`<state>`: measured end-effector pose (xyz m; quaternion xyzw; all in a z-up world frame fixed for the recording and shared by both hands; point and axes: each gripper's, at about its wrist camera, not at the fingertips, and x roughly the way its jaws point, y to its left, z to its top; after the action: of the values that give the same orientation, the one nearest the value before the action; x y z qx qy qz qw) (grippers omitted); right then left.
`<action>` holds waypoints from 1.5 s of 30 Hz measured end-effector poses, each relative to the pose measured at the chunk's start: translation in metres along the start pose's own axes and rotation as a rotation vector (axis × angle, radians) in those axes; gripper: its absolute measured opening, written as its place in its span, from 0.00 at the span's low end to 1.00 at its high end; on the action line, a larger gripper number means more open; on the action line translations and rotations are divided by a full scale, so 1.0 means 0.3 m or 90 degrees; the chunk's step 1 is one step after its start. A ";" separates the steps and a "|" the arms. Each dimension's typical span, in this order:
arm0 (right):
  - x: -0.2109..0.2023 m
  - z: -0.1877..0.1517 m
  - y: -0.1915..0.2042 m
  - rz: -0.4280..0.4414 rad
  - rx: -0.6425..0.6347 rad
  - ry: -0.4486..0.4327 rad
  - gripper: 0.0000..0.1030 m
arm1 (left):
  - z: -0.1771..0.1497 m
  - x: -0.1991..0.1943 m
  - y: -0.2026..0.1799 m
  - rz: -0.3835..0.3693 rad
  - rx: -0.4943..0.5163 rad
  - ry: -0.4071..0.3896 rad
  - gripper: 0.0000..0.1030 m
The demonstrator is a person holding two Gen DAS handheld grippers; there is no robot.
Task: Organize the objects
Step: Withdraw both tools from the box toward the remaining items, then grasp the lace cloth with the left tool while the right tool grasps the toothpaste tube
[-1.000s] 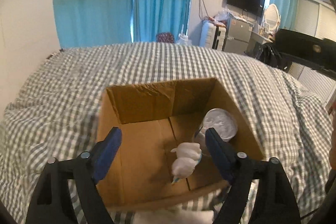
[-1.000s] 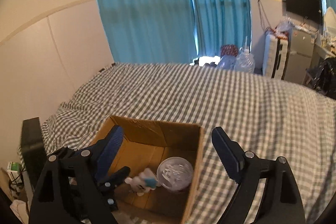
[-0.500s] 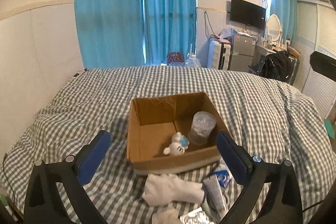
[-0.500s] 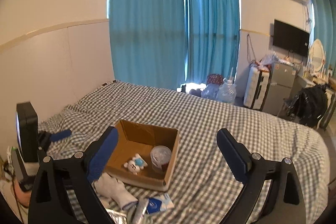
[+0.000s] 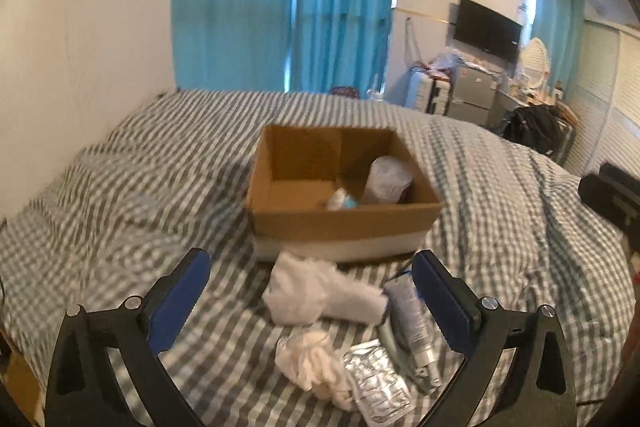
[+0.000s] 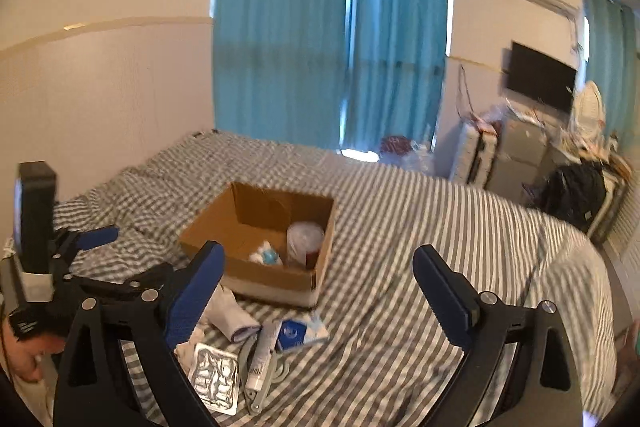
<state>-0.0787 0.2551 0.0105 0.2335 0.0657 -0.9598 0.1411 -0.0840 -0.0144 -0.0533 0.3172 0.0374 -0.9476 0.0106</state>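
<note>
An open cardboard box [image 5: 344, 215] [image 6: 200, 235] sits on the checked bed. Inside it lie a small white-and-blue plush toy [image 5: 340, 201] [image 6: 266, 255] and a clear plastic cup [image 5: 386, 179] [image 6: 304, 243]. In front of the box lie a white sock [image 5: 320, 293] [image 6: 230, 315], a crumpled white cloth [image 5: 316, 359], a foil blister pack [image 5: 376, 379] [image 6: 214, 377], a tube [image 5: 412, 323] [image 6: 262, 355] and a blue-and-white packet [image 6: 298, 333]. My left gripper [image 5: 310, 291] is open and empty above the sock. My right gripper [image 6: 318, 283] is open and empty, near the box's front right corner.
The grey checked bedspread [image 5: 120, 187] [image 6: 440, 247] covers the whole bed. Blue curtains [image 6: 328, 39], a wall TV [image 6: 540, 77], a small fridge [image 5: 472, 99] and a black bag [image 6: 576, 191] stand beyond the bed. My left gripper's body [image 6: 60, 267] shows at the far left of the right wrist view.
Both grippers have pulled back and up from the box, both still open. The left one then dropped lower over the items in front of the box. The toy stays in the box.
</note>
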 end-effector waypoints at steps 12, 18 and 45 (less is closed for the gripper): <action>0.307 -0.286 0.115 0.022 0.022 0.164 0.93 | -0.238 0.197 0.039 0.044 0.034 0.096 1.00; 0.450 -0.414 0.173 0.027 0.004 0.249 0.76 | -0.312 0.269 0.031 0.029 0.063 0.146 0.97; 0.297 -0.466 0.130 0.067 0.037 0.222 0.22 | -0.356 0.185 -0.052 -0.025 0.079 0.154 0.18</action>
<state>-0.0826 0.2234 -0.1568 0.4032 0.0490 -0.8977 0.1706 -0.0648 0.0096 -0.1707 0.4282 -0.0138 -0.9030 -0.0324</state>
